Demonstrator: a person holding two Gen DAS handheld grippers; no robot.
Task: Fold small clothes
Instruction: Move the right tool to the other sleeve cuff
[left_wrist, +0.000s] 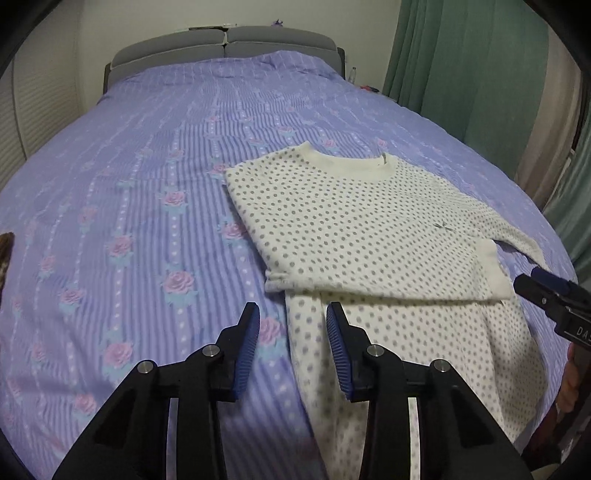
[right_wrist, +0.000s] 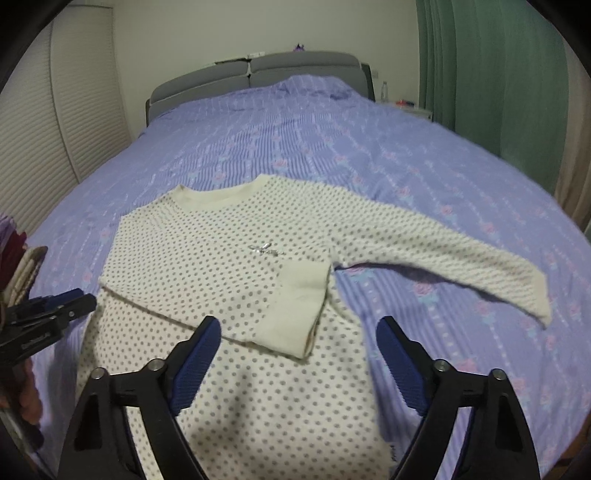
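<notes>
A cream long-sleeved sweater (left_wrist: 351, 229) with grey dots lies flat on the bed, neck toward the headboard. One sleeve is folded across its front, its plain cuff (right_wrist: 299, 314) resting near the right side seam. The other sleeve (right_wrist: 443, 254) stretches out to the right over the cover. My left gripper (left_wrist: 293, 314) hovers open at the sweater's lower left edge, with nothing pinched between its blue pads. My right gripper (right_wrist: 298, 326) stands wide open just above the lower body, near the folded cuff. Each gripper also shows at the edge of the other's view: the right gripper (left_wrist: 535, 280) and the left gripper (right_wrist: 81, 299).
The bed cover (left_wrist: 147, 206) is purple-striped with pink roses and runs back to a grey headboard (right_wrist: 258, 74). Green curtains (right_wrist: 498, 92) hang at the right. A small pile of other clothes (right_wrist: 18, 258) sits at the left edge. A bottle (right_wrist: 384, 90) stands beside the headboard.
</notes>
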